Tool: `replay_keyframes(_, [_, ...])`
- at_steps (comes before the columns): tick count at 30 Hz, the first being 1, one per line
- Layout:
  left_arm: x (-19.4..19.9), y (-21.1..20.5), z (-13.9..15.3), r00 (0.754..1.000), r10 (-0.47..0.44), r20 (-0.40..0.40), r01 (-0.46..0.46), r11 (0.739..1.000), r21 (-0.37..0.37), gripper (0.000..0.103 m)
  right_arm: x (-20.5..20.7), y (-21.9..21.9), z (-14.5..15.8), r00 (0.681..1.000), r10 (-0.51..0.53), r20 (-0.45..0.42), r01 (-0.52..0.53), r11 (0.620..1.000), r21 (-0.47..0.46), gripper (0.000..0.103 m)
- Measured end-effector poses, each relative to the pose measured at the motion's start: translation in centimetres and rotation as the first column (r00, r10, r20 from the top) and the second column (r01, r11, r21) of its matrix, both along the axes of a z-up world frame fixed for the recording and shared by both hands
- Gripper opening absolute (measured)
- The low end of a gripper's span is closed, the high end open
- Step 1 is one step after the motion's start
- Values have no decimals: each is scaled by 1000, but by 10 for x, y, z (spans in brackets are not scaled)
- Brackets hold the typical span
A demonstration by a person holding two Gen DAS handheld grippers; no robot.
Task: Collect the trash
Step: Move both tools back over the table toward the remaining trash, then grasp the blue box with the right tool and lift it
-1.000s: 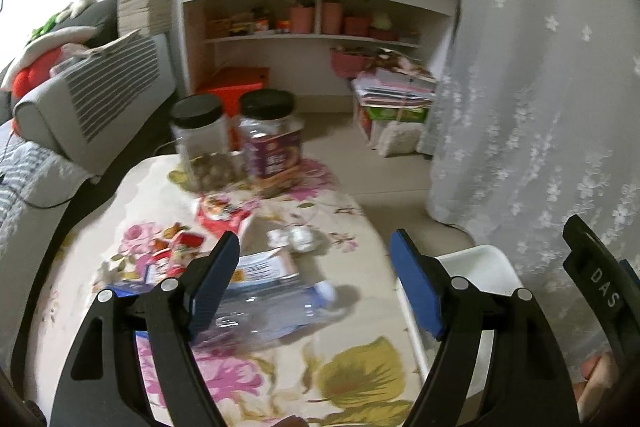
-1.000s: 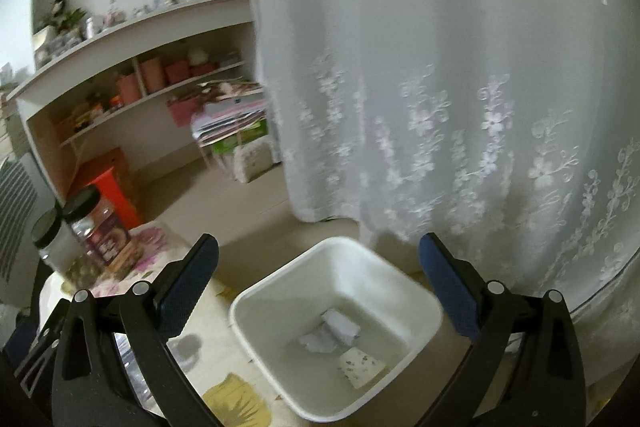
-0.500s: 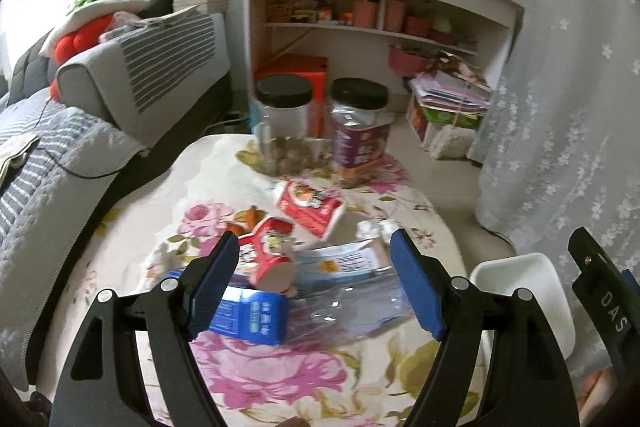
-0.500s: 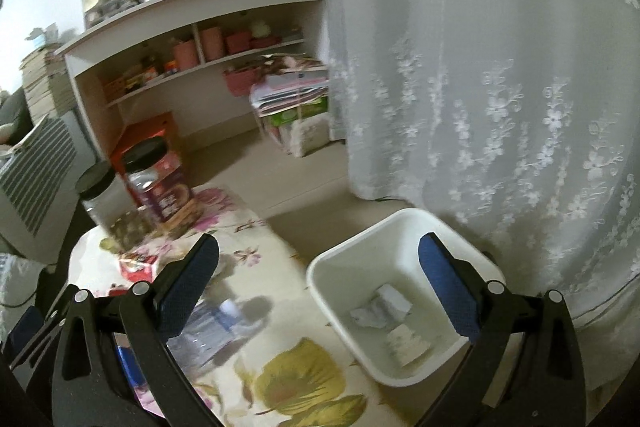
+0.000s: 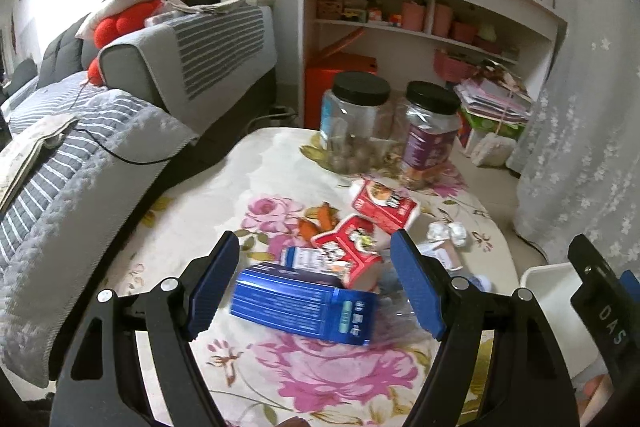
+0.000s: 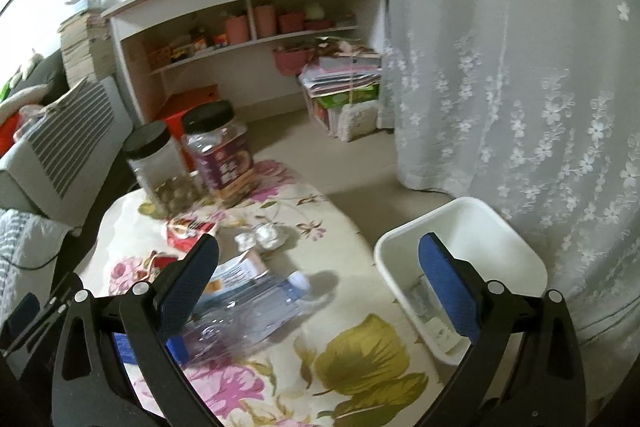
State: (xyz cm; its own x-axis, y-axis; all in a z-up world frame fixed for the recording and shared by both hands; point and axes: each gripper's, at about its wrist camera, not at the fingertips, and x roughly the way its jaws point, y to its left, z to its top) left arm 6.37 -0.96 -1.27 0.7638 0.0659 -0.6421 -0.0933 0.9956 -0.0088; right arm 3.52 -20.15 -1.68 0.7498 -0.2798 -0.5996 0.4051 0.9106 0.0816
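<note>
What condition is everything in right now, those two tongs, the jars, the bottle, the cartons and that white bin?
Left tongs: open, empty, above the cartons.
Right tongs: open, empty.
Blue carton: lying flat on the table.
Red carton: tipped over.
Plastic bottle: lying on its side, cap on.
Two jars: upright, black lids on.
Crumpled paper: balled up on the table.
White bin: upright beside the table, a few scraps inside.

left gripper: black frame | blue ribbed fingers | silver screws; right gripper: same build
</note>
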Motion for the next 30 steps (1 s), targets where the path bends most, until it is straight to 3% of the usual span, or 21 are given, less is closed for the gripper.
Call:
replay_keyframes(18, [-7,87,-4,990,137,-25,-136,991,9,76,25,76,-16,982,180,-57,-180,984,9,96])
replay_keyframes(30, [-13,137,-4,977,209,-31,-210,978,-4,76,40,132,-43,930,329,-166,-342,938,-56,96])
